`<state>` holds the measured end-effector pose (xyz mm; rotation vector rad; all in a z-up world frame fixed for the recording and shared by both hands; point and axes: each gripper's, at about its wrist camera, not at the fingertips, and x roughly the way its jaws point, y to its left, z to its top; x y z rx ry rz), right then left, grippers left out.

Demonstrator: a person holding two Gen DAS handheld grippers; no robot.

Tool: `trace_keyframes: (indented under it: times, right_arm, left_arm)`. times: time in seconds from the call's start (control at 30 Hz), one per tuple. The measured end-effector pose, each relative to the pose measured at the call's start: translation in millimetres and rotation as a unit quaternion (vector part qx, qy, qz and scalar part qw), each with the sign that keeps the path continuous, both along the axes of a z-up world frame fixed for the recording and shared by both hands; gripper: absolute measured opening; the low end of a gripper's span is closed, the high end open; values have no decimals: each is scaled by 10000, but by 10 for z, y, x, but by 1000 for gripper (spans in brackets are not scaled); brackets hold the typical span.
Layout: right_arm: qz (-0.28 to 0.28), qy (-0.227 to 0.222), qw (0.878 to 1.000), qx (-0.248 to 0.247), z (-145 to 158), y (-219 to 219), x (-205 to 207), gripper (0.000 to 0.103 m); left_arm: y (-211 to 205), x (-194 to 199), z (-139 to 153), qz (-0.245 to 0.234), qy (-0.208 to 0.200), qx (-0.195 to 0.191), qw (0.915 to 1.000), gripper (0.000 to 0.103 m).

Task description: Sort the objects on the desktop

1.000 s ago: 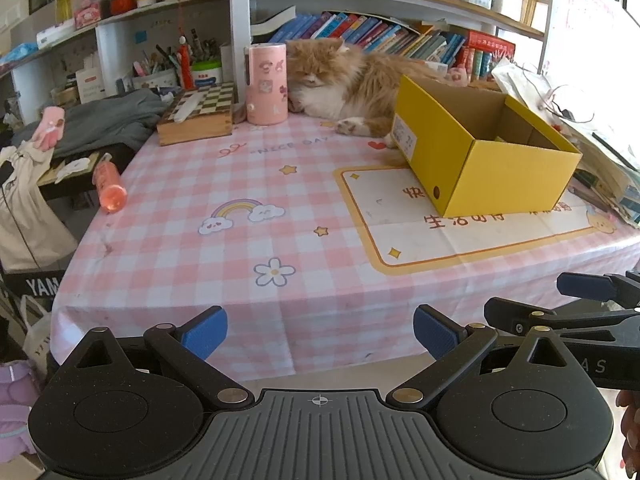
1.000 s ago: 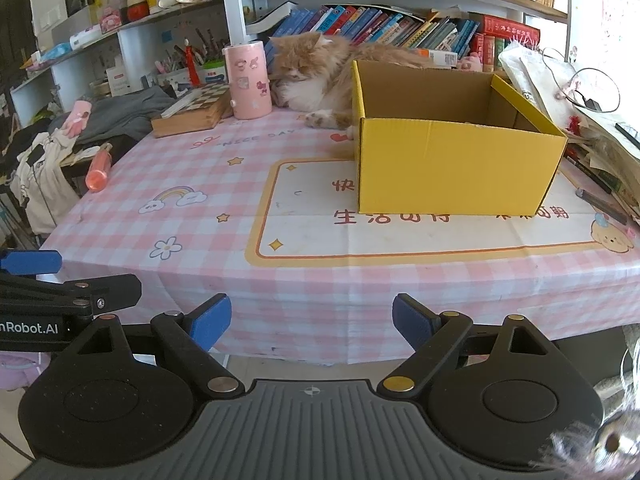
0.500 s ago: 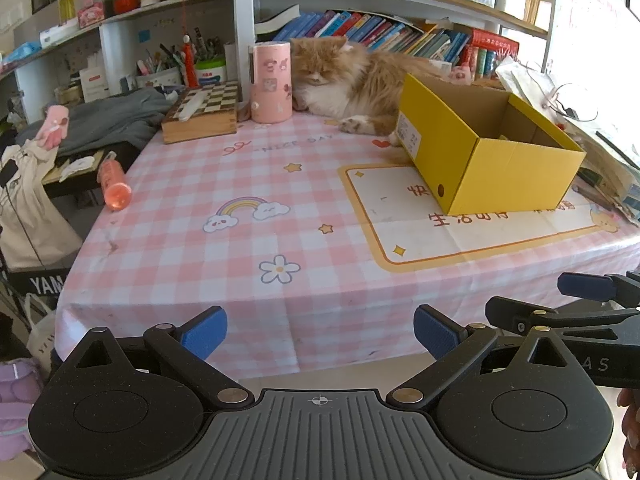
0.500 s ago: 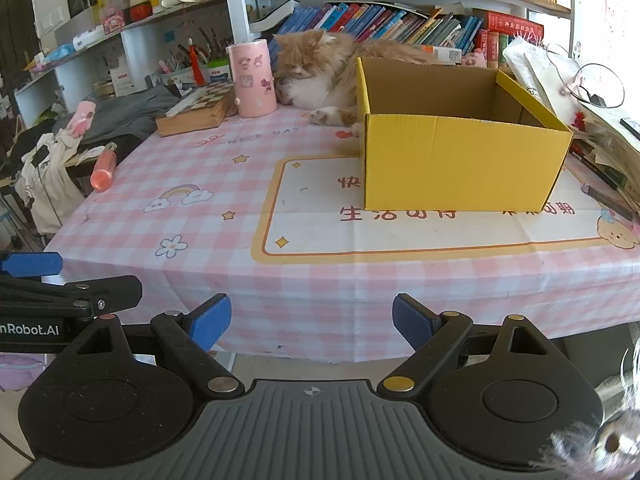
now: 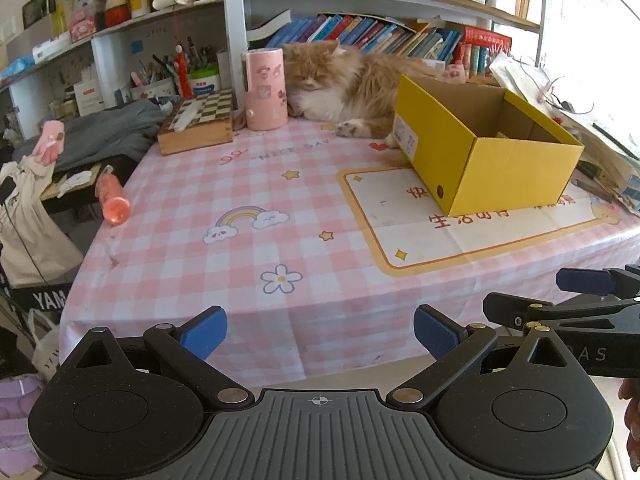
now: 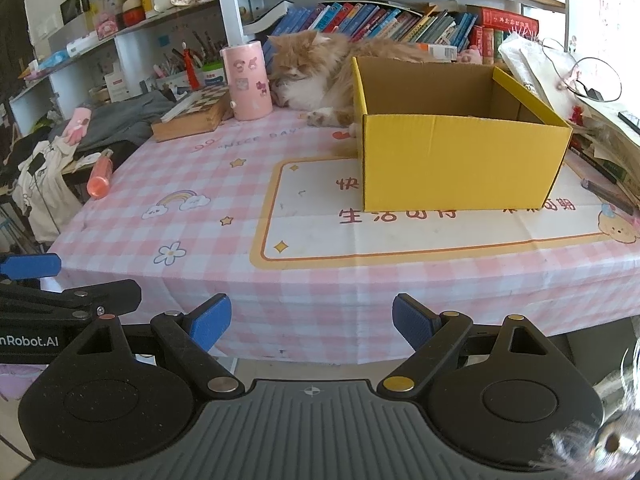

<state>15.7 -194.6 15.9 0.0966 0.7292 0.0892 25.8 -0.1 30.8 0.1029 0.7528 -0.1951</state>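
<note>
- Left gripper, black with blue fingertip pads, hangs with jaws spread wide and nothing between them, just short of the near edge of a table covered in pink-and-white checked cloth, as seen from the left wrist.
- An open yellow cardboard box sits on the table's right side; a fluffy orange-and-white cat lies behind it, beside a pink cylindrical container with stickers and a wooden chessboard box.
- A translucent orange-pink bottle lies on its side at the table's left edge, well apart from the box.
- Right gripper, in the right wrist view, is likewise wide open and holding nothing, facing the box front across bare cloth.
- Bookshelves packed with books line the wall behind.
</note>
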Motion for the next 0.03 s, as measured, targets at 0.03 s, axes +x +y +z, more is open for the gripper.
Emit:
trace_keyframes:
  times: [0.03]
  right_arm:
    - [-1, 13, 10000, 2, -2, 6, 7, 87]
  left_arm:
    - [0, 9, -2, 4, 5, 13, 10000, 101]
